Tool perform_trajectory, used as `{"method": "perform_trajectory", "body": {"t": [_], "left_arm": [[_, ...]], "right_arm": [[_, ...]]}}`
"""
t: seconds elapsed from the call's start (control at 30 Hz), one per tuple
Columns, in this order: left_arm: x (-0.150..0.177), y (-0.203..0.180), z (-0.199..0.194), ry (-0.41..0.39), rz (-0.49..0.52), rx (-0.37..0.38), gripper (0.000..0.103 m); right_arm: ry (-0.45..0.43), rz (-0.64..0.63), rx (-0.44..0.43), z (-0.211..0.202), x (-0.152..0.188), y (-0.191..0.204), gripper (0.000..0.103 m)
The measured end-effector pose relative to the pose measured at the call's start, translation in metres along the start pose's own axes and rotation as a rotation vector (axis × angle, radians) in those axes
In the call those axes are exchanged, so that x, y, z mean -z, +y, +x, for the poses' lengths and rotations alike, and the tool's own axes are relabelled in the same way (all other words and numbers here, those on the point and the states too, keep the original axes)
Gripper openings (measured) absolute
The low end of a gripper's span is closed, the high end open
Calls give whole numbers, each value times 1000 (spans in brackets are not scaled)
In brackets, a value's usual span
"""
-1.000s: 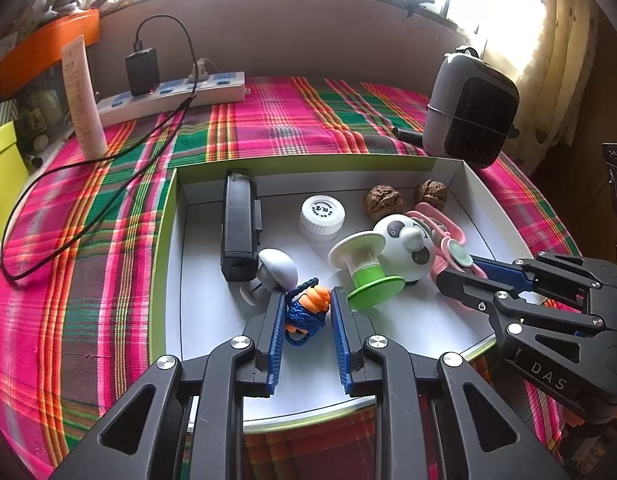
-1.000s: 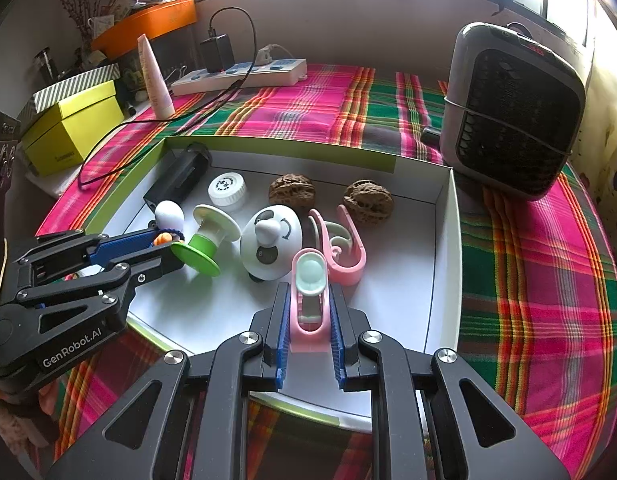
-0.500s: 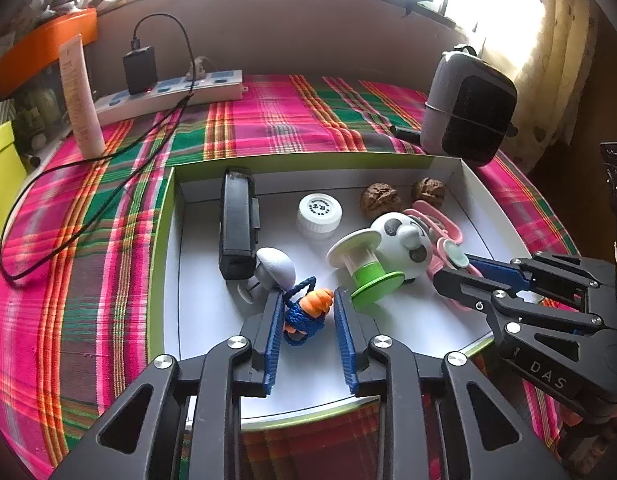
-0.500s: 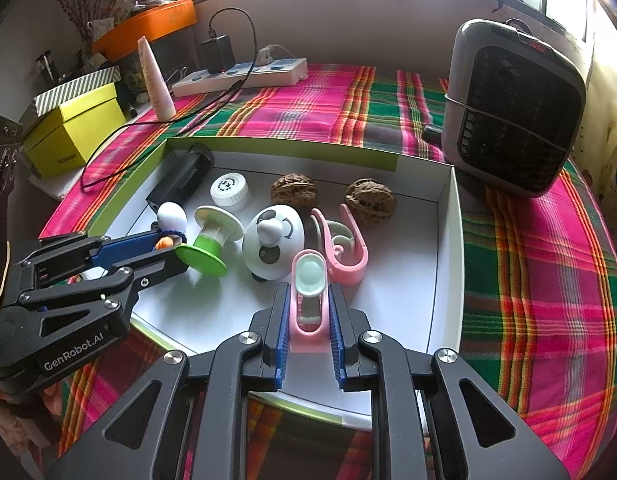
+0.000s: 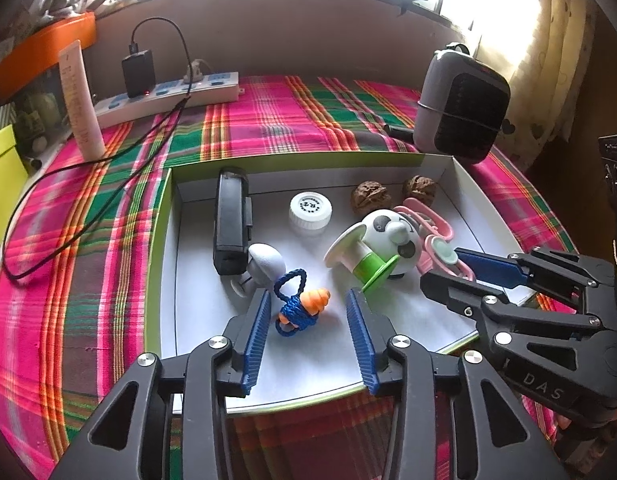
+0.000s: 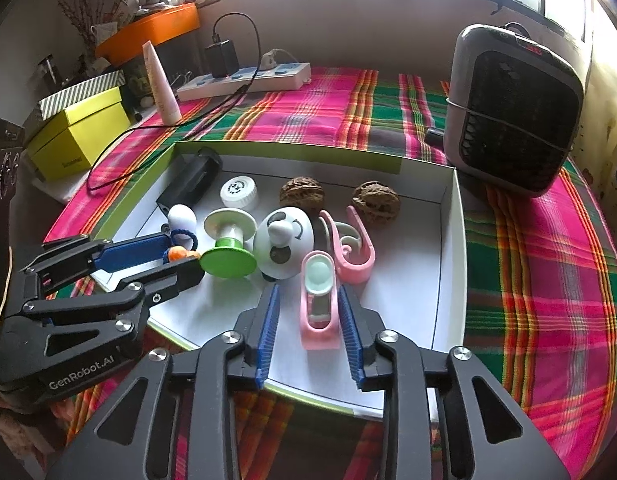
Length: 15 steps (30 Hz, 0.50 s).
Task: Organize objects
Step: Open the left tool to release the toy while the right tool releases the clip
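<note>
The left tool (image 5: 308,312) hangs over the near edge of the shallow white box (image 5: 464,184), its 2 blue pads spread apart on either side of the blue cord toy with orange cone (image 5: 298,308), which lies on the box floor without touching either pad. The right tool (image 6: 308,316) is likewise parted, straddling the pink clip with a mint pad (image 6: 318,300); narrow gaps show on both sides of it. Just beyond, from left to right, sit a white mushroom-shaped piece (image 5: 264,258), a green and white spool (image 5: 362,254) tipped on its side, a panda ball (image 5: 392,232) touching the spool, and a second pink clip (image 6: 350,248). Further back in the box lie a black rectangular device (image 5: 230,224), a white cap (image 5: 310,210) and 2 walnuts (image 6: 302,194). Outside the box, on the plaid cloth covering the table (image 5: 268,120), stand a grey heater (image 6: 516,108), a white power strip (image 5: 168,96) and a tube (image 5: 82,100).
</note>
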<state>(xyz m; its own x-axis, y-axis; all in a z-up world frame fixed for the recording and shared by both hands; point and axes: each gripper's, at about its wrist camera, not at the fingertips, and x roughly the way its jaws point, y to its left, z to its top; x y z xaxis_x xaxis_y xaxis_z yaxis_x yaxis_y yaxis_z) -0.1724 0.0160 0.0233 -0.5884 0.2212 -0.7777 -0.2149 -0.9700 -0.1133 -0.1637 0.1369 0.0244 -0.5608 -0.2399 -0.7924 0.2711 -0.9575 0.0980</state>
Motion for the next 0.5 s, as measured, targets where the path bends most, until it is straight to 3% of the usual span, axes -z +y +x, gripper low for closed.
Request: {"method": "perform_trajectory", "body": {"t": [0.5], "left_arm": [[9, -1, -21, -41, -32, -44, 42]], "right_arm": [[-61, 41, 10, -18, 8, 2, 35]]}}
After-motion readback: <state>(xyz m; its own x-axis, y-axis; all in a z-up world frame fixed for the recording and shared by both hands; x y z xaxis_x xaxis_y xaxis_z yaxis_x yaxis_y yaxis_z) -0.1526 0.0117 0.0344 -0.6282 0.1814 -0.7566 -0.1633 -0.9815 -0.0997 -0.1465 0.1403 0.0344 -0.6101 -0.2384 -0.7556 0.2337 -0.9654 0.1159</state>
